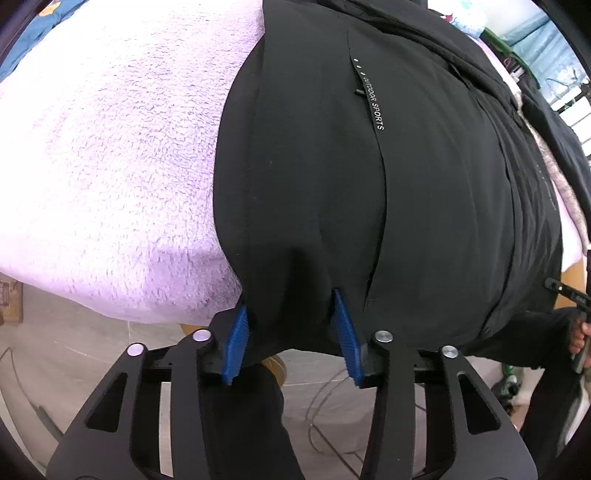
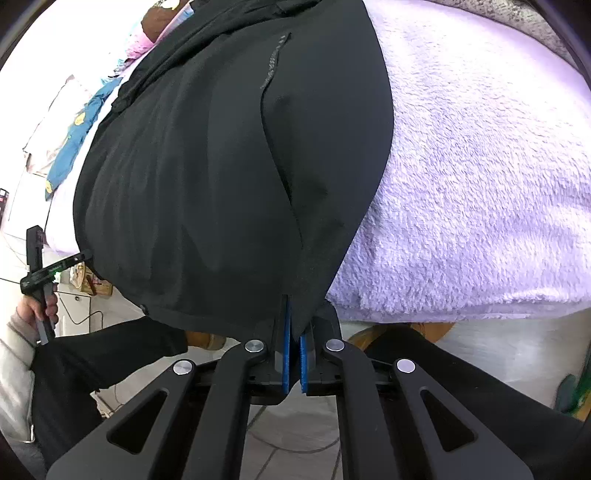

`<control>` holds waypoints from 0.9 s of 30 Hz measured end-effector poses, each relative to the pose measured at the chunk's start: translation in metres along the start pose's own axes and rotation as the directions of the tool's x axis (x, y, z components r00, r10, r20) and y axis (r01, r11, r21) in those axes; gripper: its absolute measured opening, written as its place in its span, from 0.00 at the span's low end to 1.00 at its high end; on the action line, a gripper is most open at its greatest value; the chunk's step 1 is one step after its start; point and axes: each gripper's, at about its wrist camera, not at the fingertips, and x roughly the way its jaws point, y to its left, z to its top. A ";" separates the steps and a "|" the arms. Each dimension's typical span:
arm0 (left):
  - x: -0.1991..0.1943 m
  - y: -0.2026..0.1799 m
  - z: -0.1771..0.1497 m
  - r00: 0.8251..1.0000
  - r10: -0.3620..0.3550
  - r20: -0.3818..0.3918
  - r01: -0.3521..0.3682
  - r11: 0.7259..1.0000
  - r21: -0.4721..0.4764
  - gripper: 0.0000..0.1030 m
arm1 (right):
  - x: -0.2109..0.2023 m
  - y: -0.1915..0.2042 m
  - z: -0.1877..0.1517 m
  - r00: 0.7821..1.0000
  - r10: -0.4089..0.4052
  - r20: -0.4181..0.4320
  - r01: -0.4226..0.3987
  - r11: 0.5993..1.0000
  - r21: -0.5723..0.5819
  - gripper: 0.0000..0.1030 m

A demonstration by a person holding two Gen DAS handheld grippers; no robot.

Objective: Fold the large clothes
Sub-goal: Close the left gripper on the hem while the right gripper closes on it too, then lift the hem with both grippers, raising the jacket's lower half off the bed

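A large black jacket point(image 1: 369, 184) with "OUTDOOR SPORTS" printed by its zip lies flat on a fluffy lilac blanket point(image 1: 110, 166). Its hem hangs over the near edge. My left gripper point(image 1: 291, 325) is open, its blue pads point(image 1: 236, 339) on either side of the hem's left corner. In the right wrist view the jacket point(image 2: 203, 184) fills the middle and my right gripper point(image 2: 295, 332) is shut on the hem's right corner, the cloth pinched between the blue pads point(image 2: 287, 354). The blanket point(image 2: 480, 184) lies to the right.
Other clothes are piled at the far side of the bed point(image 1: 480, 22). A blue cloth point(image 2: 74, 140) lies at the left. Tiled floor point(image 1: 74, 354) with cables lies below the bed edge. The person's legs and shoe point(image 1: 277, 365) stand close under the grippers.
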 end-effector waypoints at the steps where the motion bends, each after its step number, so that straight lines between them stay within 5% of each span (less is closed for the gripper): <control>1: -0.001 0.000 0.000 1.000 -0.001 0.000 0.001 1.000 -0.002 0.34 | -0.002 0.001 -0.001 1.000 0.003 0.003 -0.003 1.000 -0.004 0.04; 12: -0.010 0.002 -0.004 1.000 -0.004 0.006 0.004 1.000 0.015 0.06 | -0.010 -0.001 -0.004 1.000 0.025 0.017 -0.025 1.000 -0.007 0.04; 27: -0.044 -0.015 0.002 0.998 -0.056 0.018 0.057 0.998 -0.012 0.04 | -0.040 0.009 -0.001 0.990 0.121 0.075 -0.118 0.992 -0.033 0.04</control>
